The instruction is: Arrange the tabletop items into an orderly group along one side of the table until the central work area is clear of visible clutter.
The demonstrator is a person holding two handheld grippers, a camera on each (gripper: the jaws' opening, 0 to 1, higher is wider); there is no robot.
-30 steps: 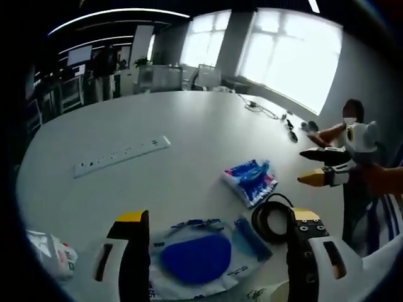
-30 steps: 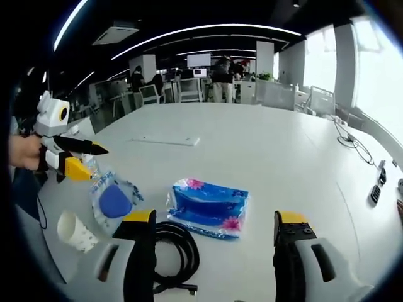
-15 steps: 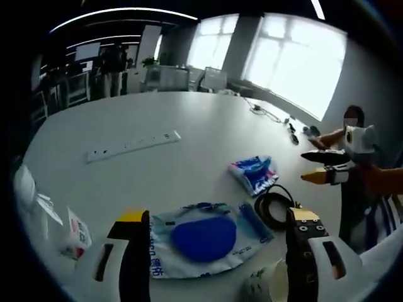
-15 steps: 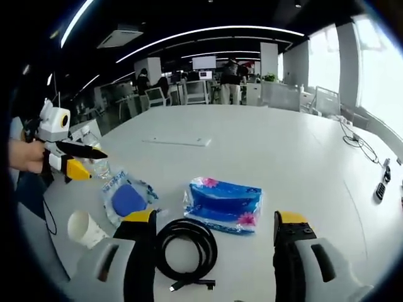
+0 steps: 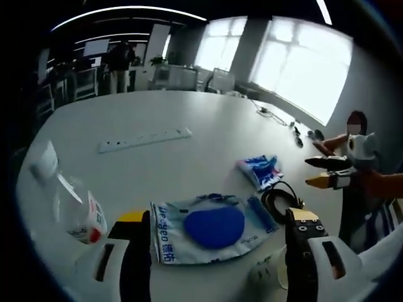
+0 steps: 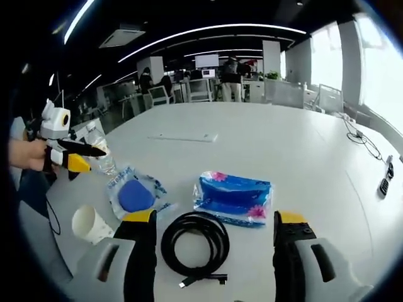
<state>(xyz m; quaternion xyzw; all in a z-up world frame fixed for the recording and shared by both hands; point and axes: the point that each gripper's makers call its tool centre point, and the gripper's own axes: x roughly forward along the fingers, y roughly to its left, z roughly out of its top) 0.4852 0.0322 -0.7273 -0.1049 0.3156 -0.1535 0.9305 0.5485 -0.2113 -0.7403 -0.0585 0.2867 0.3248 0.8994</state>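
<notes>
On the white table (image 5: 189, 113) lie a clear pouch with a blue pad (image 5: 204, 228) (image 6: 135, 194), a blue tissue pack (image 5: 259, 170) (image 6: 234, 197), a coiled black cable (image 5: 278, 196) (image 6: 193, 238), a paper cup (image 6: 89, 223) (image 5: 267, 272) and a plastic bottle (image 5: 72, 204) (image 6: 101, 158). My left gripper (image 5: 214, 264) (image 6: 75, 155) is open just short of the pouch. My right gripper (image 6: 214, 264) (image 5: 329, 171) is open above the cable, with nothing between its fingers.
A white power strip (image 5: 143, 139) (image 6: 183, 136) lies farther across the table. Cables and small dark devices (image 5: 296, 129) (image 6: 384, 182) sit near the far edge by the windows. Desks, chairs and people stand beyond the table.
Both views have shifted with the hands. The bottle has come into the left gripper view at the left. The cable now shows whole in the right gripper view. Both grippers stay open.
</notes>
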